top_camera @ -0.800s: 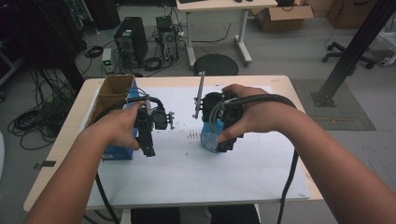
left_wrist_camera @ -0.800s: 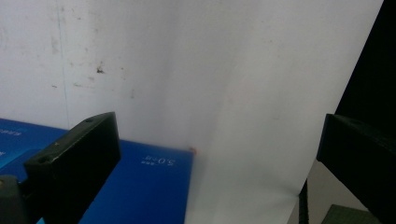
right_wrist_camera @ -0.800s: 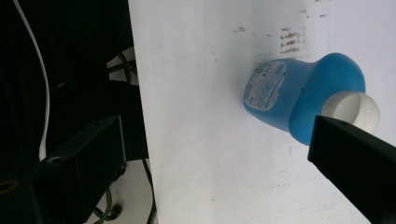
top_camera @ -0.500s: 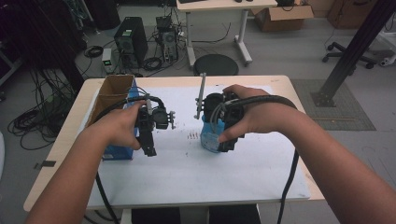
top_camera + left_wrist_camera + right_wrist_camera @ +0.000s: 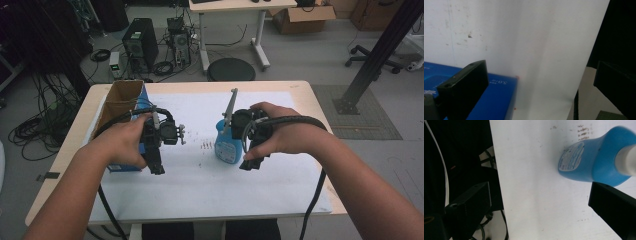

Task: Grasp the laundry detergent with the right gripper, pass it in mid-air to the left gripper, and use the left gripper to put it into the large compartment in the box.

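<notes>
- Setting: a workshop with a grey floor; beyond the far edge of the table stand black computer towers [image 5: 139, 46] amid loose cables, and a brown cardboard carton [image 5: 304, 16] lies farther back.
- Surface: a light wooden table [image 5: 310, 95] covered by a white paper sheet [image 5: 200, 180] that reaches almost to its near edge.
- Writing: the blue plastic bottle with a white label [image 5: 227, 146] carries small print on that label, too small to read in the right gripper view [image 5: 584, 160]. The blue cardboard box [image 5: 122, 167] bears white characters on its lid, seen upside down in the left gripper view [image 5: 496, 100] and illegible.
- Bottle: rounded body, white neck and a long grey nozzle rising toward the far edge; it stands upright near the middle of the table, just beside the right gripper [image 5: 249, 164].
- Right gripper: jaws wide apart, nothing between them; the bottle lies beyond one jaw.
- Left gripper [image 5: 156, 167]: jaws wide apart over bare paper, held above the near corner of the blue box toward the left edge.
- An open brown cardboard box [image 5: 120, 100] adjoins the blue box at the far left corner.
- Change: compared with the earlier frames, both hands and the bottle occupy the same places.
</notes>
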{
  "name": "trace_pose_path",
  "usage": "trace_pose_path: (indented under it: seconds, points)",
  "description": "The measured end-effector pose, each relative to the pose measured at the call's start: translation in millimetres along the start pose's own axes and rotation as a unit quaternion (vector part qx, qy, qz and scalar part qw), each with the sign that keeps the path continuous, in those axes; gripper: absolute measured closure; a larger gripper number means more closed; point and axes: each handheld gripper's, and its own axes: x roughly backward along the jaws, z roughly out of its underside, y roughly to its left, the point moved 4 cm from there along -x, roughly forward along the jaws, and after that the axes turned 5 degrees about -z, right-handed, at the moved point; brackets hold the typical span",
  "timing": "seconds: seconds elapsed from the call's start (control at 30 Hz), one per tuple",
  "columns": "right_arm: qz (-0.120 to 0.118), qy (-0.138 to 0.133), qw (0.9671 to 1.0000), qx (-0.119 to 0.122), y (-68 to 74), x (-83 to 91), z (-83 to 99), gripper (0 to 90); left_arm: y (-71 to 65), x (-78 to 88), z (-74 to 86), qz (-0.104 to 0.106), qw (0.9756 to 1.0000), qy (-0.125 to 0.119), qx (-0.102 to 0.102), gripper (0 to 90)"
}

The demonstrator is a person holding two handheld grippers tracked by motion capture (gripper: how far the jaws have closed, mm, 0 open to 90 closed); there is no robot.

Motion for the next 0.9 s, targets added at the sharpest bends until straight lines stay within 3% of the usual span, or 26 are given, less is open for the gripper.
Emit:
trace_pose_path:
  seconds: [0.17,0.53,0.77,0.9]
  points:
    - [-0.002,-0.003,1.0000,-0.003,-0.3,-6.0,9.6,4.3,-9.8,-0.8,1.8,0.001,0.9999,0.008,-0.007,0.2]
    - [-0.009,-0.016,0.9994,-0.031,-9.1,-22.8,36.9,4.2,-29.8,3.4,3.1,0.002,0.9998,-0.005,-0.022,0.2]
    - [-0.009,-0.033,0.9982,-0.050,-17.2,-34.2,48.3,4.3,-34.0,8.7,4.4,-0.014,0.9996,-0.011,-0.024,0.2]
    - [-0.009,-0.062,0.9963,-0.058,-24.6,-40.3,56.0,4.4,-35.4,12.1,4.9,-0.015,0.9996,-0.012,-0.022,0.2]
